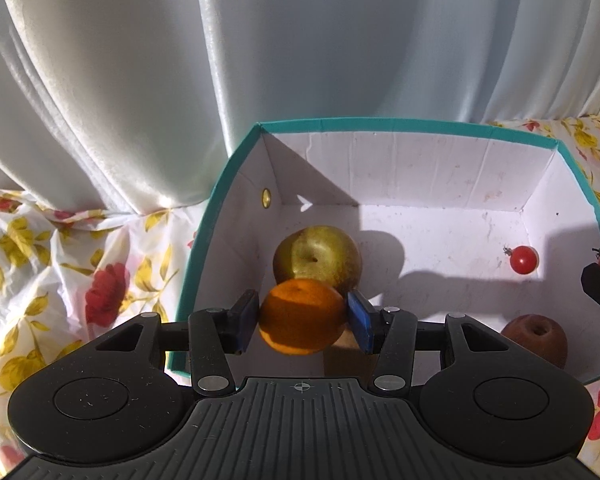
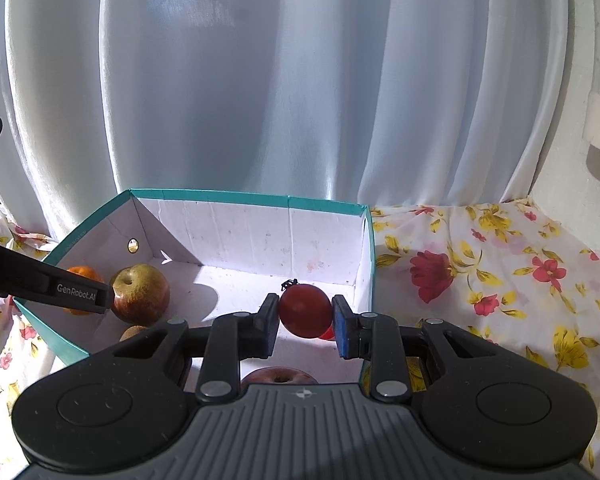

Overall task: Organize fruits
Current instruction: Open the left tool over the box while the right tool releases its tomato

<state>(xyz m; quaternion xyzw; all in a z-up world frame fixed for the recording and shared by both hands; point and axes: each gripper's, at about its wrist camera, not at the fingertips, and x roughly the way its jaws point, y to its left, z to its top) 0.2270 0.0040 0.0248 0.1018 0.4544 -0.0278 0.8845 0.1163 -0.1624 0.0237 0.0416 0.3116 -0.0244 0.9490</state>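
My left gripper is shut on an orange, its blue pads pressing both sides, low inside the left end of a white box with a teal rim. A yellow-green apple lies just behind the orange. My right gripper is shut on a small red tomato with a dark stem, held over the right end of the box. In the right wrist view the left gripper's finger crosses in front of the orange and apple.
On the box floor lie a cherry tomato and a brownish-red apple. A small brown fruit lies near the left side. A floral cloth covers the surface around the box. White curtains hang right behind.
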